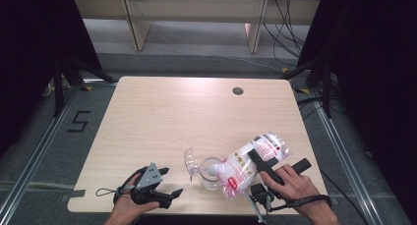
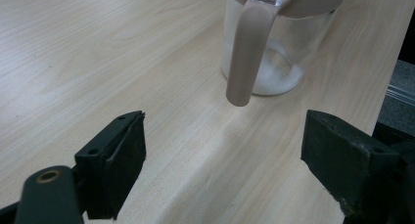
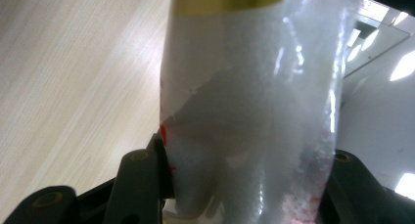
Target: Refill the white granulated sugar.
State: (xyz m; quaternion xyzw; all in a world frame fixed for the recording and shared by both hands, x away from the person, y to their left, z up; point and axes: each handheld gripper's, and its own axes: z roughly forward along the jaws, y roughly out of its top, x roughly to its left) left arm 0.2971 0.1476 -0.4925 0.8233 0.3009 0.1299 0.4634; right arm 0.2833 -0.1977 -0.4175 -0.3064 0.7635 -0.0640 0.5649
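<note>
A clear plastic bag [image 1: 258, 155] of white grains, printed in red, lies tilted with its lower end over a glass jar [image 1: 211, 175] near the table's front edge. My right gripper [image 1: 254, 167] is shut on the bag [image 3: 244, 87], one jaw on each side of it. The jar [image 2: 274, 53] has a beige collar and handle [image 2: 246, 53], and a thin layer of white grains [image 2: 281, 79] covers its bottom. Its clear lid [image 1: 189, 161] stands flipped open to the left. My left gripper [image 1: 170, 181] rests open on the table left of the jar, and nothing sits between the jaws of that gripper [image 2: 230, 160].
The light wooden table [image 1: 187, 112] has a dark round cable hole [image 1: 238, 91] at the back right. Beyond it stand pale shelf frames [image 1: 137, 23] and loose cables on the floor. Black stands flank both sides, and a "5" [image 1: 78, 121] is marked on the floor at left.
</note>
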